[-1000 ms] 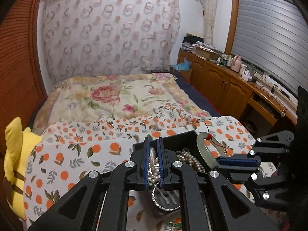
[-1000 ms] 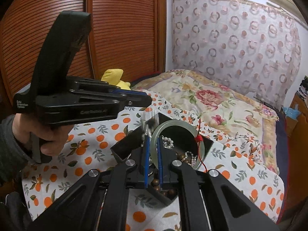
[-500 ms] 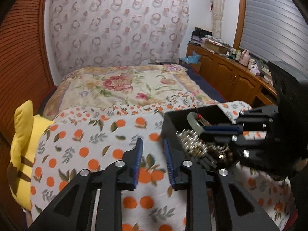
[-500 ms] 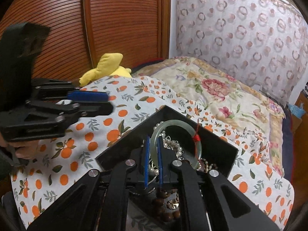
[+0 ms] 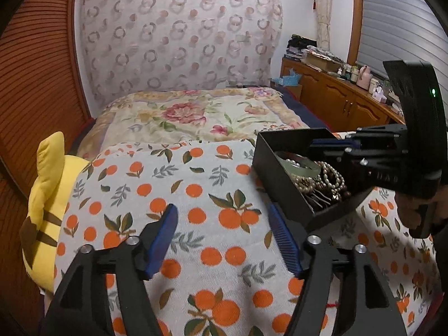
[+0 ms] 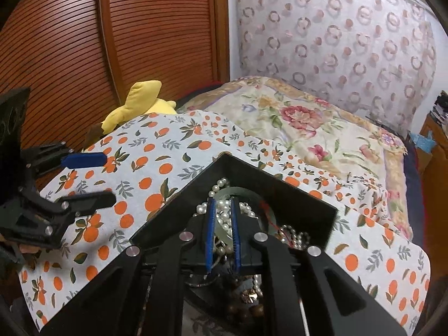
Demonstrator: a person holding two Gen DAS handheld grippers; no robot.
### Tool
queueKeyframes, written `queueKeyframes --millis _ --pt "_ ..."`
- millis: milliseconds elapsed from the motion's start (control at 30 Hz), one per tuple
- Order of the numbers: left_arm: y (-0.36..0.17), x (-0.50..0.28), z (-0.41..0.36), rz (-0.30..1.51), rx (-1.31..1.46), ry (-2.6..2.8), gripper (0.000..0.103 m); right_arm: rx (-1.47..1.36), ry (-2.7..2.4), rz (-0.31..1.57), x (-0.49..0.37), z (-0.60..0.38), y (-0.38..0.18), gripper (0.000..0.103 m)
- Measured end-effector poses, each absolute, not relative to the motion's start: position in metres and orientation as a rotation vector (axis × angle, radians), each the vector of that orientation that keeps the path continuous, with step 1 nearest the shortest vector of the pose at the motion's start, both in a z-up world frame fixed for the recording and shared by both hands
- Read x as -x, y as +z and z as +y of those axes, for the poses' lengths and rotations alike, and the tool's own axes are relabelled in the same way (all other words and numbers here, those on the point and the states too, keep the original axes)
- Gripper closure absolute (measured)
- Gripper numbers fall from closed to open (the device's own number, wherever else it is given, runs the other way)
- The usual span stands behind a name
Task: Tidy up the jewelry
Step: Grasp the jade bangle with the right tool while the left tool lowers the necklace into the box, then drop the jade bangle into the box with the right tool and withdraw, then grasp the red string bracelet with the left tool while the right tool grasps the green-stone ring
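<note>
A black jewelry box (image 5: 282,168) (image 6: 282,184) sits on an orange-print cloth (image 5: 196,196) (image 6: 156,168). It holds pearl strings (image 5: 330,176) (image 6: 224,215), a pale green bangle (image 5: 302,168) (image 6: 240,193) with a red thread, and brown beads (image 6: 246,310). My right gripper (image 6: 222,224) (image 5: 330,142) reaches down into the box, its jaws nearly shut around the bangle and pearls. My left gripper (image 5: 224,232) (image 6: 89,179) is wide open and empty above the cloth, left of the box.
A yellow plush toy (image 5: 47,196) (image 6: 140,103) lies at the cloth's left edge. A floral quilt (image 5: 190,117) covers the bed behind. A wooden cabinet (image 5: 341,103) with clutter stands at right, and a slatted wooden door (image 6: 112,42) at left.
My left gripper let go of the pearls, pulled back out of the box to the left and opened wide. My right gripper lowered the bangle into the box.
</note>
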State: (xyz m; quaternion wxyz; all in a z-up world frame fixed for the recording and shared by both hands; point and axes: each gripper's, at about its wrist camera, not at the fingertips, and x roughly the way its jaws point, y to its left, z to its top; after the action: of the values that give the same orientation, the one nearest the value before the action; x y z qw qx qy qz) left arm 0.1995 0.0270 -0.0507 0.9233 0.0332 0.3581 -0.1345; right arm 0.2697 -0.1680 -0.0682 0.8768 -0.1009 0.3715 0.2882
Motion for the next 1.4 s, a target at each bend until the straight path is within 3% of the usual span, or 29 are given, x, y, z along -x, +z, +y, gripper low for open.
queueKeyframes --millis 167,200,267,300,733,800,867,1067,1400 --pt "-0.052 -0.183 0.024 0.722 -0.068 -0.279 0.021 0.167 0.573 0.737 -0.243 -0.187 -0.055 0.088" --pt "-0.053 -0.178 0.022 0.722 -0.066 -0.283 0.021 0.162 0.567 0.730 -0.236 -0.191 -0.052 0.086" --pt "-0.056 -0.170 0.020 0.729 -0.064 -0.293 0.021 0.151 0.563 0.715 -0.221 -0.199 -0.049 0.071" --pt "-0.057 -0.166 0.018 0.730 -0.065 -0.297 0.021 0.149 0.561 0.712 -0.214 -0.201 -0.049 0.070" --pt "-0.082 -0.131 -0.007 0.798 -0.066 -0.359 0.021 0.151 0.538 0.742 -0.148 -0.221 -0.070 0.070" --pt "-0.089 -0.133 -0.013 0.817 -0.076 -0.372 0.026 0.160 0.536 0.747 -0.141 -0.222 -0.074 0.070" --pt "-0.095 -0.137 -0.021 0.854 -0.083 -0.393 0.042 0.166 0.536 0.752 -0.135 -0.223 -0.078 0.070" --pt "-0.098 -0.145 -0.036 0.887 -0.110 -0.423 0.066 0.164 0.537 0.780 -0.127 -0.223 -0.090 0.070" --pt "-0.099 -0.153 -0.054 0.894 -0.197 -0.408 0.087 0.156 0.534 0.815 -0.130 -0.223 -0.102 0.069"
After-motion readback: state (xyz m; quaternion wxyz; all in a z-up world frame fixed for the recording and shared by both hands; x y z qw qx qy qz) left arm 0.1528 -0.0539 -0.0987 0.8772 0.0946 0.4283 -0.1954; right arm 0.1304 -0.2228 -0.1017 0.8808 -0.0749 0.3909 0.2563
